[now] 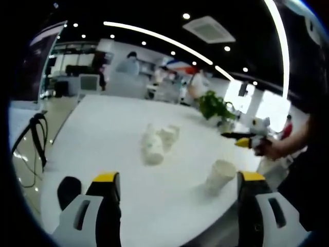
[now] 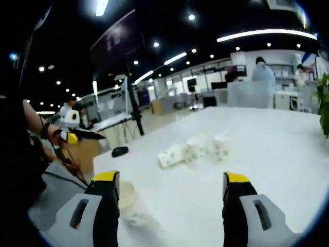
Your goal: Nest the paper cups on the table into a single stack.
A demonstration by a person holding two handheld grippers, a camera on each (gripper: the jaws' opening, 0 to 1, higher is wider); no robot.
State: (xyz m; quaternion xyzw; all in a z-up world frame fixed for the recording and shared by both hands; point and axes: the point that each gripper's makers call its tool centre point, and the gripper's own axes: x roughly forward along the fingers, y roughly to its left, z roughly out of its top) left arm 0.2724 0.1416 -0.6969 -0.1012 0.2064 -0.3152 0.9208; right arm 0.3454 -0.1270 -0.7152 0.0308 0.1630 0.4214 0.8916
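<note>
I saw a wide white table in a big open office with dark ceiling, long light strips and small round lamps. My left gripper had its jaws spread wide with nothing between them, and my right gripper also. A group of paper cups was near the table middle, some lying down. One single cup stood apart, near the table edge. A green plant stood at the far side.
</note>
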